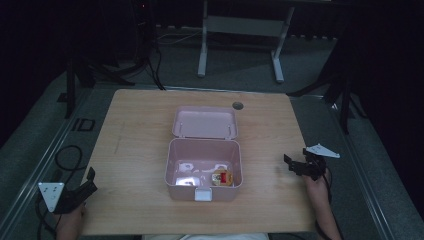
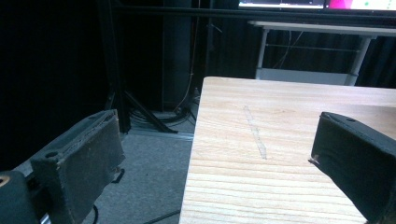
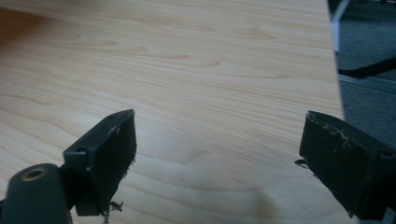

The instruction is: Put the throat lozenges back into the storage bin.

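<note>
Pale wood-grain table [image 1: 130, 130], open pink rectangular plastic box [image 1: 203, 170], both tools' jaws apart, empty

Open pink box [image 1: 203, 170] on wooden table [image 1: 135, 145].

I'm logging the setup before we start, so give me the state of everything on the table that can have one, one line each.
Pink box: open, lid swung back and lying flat behind it.
Small red and yellow item: inside the box, near its front right corner.
Left gripper: open, holding nothing, at the table's front left edge.
Right gripper: open, holding nothing, over the table's right side.
</note>
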The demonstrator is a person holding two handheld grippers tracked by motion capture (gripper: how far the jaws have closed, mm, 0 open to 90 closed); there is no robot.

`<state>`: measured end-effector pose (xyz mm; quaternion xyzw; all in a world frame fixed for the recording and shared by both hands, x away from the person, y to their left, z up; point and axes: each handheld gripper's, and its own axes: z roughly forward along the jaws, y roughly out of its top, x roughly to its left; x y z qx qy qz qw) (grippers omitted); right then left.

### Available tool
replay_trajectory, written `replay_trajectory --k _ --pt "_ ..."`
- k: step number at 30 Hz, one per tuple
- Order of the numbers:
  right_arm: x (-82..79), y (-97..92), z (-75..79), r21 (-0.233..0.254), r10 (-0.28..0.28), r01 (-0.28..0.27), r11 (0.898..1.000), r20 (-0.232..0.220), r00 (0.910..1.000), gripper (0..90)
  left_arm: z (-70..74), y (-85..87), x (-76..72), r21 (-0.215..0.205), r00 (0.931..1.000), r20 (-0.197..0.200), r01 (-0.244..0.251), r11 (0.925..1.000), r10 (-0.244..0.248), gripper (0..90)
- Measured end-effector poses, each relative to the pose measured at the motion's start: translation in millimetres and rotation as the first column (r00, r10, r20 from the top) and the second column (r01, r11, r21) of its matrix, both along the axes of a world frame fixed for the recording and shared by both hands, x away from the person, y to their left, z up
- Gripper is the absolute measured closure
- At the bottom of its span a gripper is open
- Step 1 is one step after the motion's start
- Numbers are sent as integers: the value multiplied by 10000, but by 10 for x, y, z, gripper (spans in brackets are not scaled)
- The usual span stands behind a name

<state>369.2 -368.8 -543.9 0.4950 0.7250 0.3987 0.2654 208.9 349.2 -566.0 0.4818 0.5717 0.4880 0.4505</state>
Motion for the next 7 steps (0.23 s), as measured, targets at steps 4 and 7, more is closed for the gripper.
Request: replay_trajectory --k 4,7 --pt "-1 -15 4 -244 -322 321 9992 -71 9995 108 -1 -7 -1 92 10000 7 -10 10000 10 25" --pt "6 -14 -22 -504 -304 294 9983 -207 9993 108 -1 -7 -1 99 10000 8 -4 10000 4 25"
